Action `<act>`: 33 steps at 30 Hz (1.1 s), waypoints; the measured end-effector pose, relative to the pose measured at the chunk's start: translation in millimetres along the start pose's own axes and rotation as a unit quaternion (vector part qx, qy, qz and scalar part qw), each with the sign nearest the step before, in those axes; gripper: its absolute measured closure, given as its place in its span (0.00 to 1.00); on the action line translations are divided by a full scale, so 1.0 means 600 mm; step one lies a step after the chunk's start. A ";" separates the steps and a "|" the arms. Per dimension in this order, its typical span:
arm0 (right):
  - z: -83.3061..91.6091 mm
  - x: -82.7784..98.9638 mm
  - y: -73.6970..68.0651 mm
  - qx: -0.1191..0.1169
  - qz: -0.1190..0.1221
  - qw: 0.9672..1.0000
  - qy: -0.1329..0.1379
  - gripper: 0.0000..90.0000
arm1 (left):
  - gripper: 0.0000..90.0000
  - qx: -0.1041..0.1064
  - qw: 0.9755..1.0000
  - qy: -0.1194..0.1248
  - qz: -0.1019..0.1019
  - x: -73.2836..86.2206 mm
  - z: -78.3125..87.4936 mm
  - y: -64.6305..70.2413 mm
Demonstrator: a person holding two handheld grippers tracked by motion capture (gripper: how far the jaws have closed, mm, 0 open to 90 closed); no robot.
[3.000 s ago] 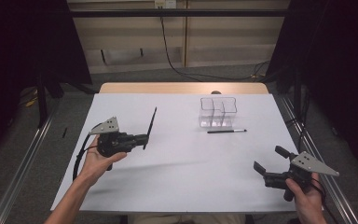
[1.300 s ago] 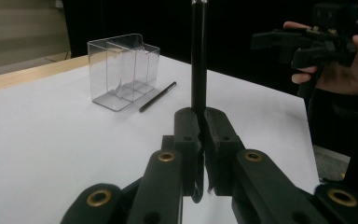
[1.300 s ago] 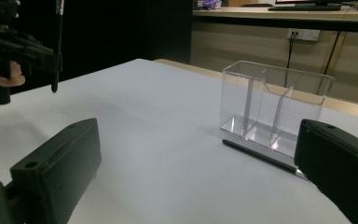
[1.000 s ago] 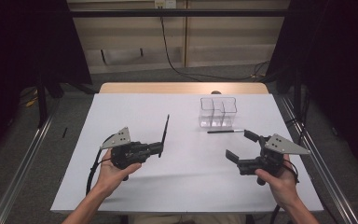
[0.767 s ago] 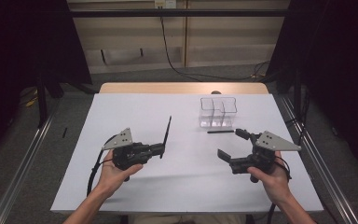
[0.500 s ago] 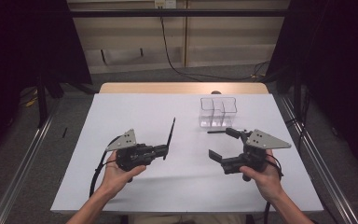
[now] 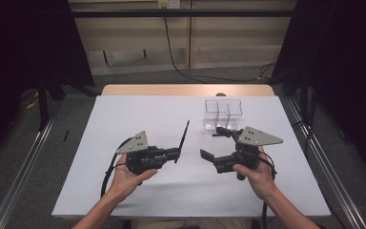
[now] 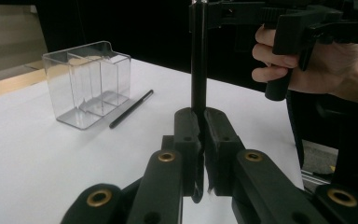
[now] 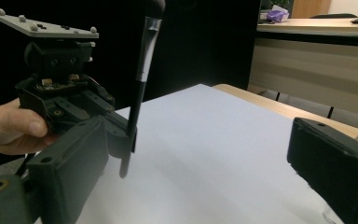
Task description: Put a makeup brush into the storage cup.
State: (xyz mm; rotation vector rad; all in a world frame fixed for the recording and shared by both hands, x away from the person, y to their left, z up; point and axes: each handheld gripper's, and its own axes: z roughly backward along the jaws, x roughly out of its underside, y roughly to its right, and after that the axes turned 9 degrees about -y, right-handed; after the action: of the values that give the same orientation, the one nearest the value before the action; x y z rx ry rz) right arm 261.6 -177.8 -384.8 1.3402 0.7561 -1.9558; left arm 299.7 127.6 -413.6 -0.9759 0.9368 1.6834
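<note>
My left gripper [image 7: 175,153] is shut on the lower handle of a black makeup brush [image 7: 183,136], which points up and away over the white table [image 7: 138,114]. In the left gripper view the pads [image 8: 186,135] clamp the brush handle [image 8: 197,60]. My right gripper [image 7: 213,142] is open, a little to the right of the brush and facing it. Its jaws have just been closing slightly, with nothing pressed between them. In the right gripper view the brush [image 9: 140,88] stands upright just beyond my near jaw, in front of the left gripper [image 9: 60,98].
A clear plastic organiser [image 7: 223,114] with several compartments stands at the back right of the table. A thin black pen [image 8: 131,108] lies on the table beside the organiser [image 8: 87,84]. A metal rail [image 7: 324,162] runs along the table's right side.
Both hands have come toward the middle of the table. The right gripper travelled left and forward until it faced the brush. The left gripper shifted right with the brush still held.
</note>
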 end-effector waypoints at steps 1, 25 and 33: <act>-0.003 -0.004 0.000 -0.002 0.002 1.000 0.002 0.06 | 0.94 -0.002 1.000 -0.002 0.000 -0.002 -0.001 -0.001; -0.053 -0.013 -0.002 -0.055 -0.019 0.998 0.002 0.30 | 0.94 0.011 1.000 -0.001 0.003 0.009 -0.030 0.004; -0.056 -0.008 -0.006 -0.080 -0.013 0.997 0.008 0.59 | 0.94 0.011 1.000 -0.006 0.002 0.012 -0.037 0.005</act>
State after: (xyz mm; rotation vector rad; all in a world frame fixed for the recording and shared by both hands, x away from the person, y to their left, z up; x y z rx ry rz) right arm 279.5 -149.3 -390.4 1.2581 0.9210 -1.8640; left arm 299.4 109.7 -428.5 -0.9506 0.9476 1.6769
